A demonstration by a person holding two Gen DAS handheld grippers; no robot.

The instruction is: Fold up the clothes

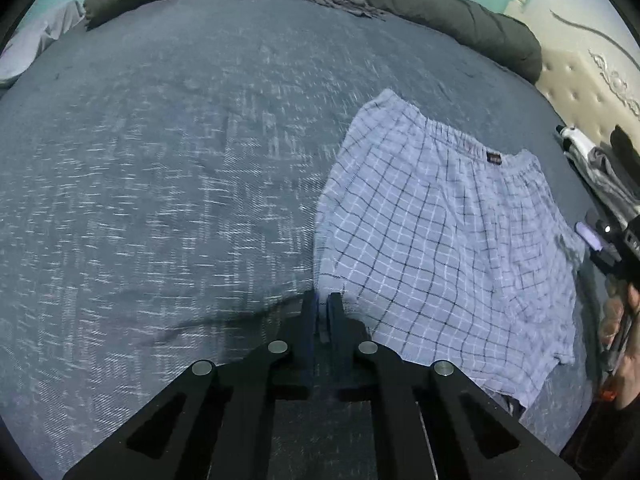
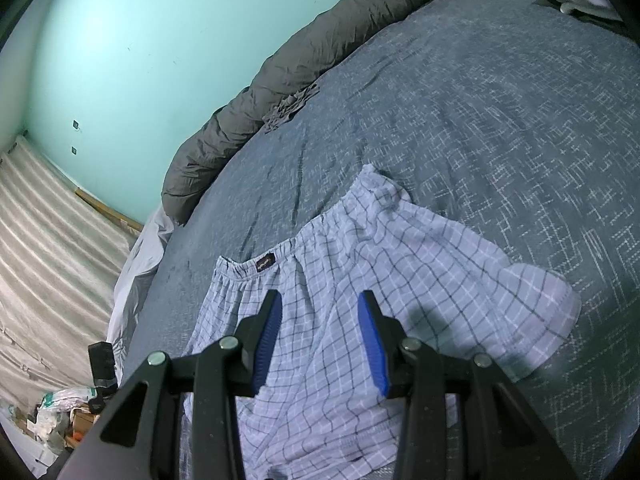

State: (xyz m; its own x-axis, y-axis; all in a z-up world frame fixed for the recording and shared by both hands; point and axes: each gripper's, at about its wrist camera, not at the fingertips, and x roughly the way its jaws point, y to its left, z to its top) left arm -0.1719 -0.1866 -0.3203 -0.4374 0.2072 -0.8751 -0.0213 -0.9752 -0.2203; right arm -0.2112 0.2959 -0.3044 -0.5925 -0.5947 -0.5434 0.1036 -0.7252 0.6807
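Note:
Light blue checked shorts lie flat on the dark blue bedspread, waistband toward the far side, with a small dark label on it. My left gripper is shut, its tips over the near left edge of the shorts; I see no cloth pinched between them. My right gripper stands open over the middle of the shorts, its blue pads apart and empty. In the left wrist view the right gripper and the hand holding it sit at the right edge.
A rolled dark grey duvet runs along the far side of the bed, with a crumpled grey garment against it. More clothes are piled at the right by a padded headboard. Floor and clutter lie beyond the bed's left edge.

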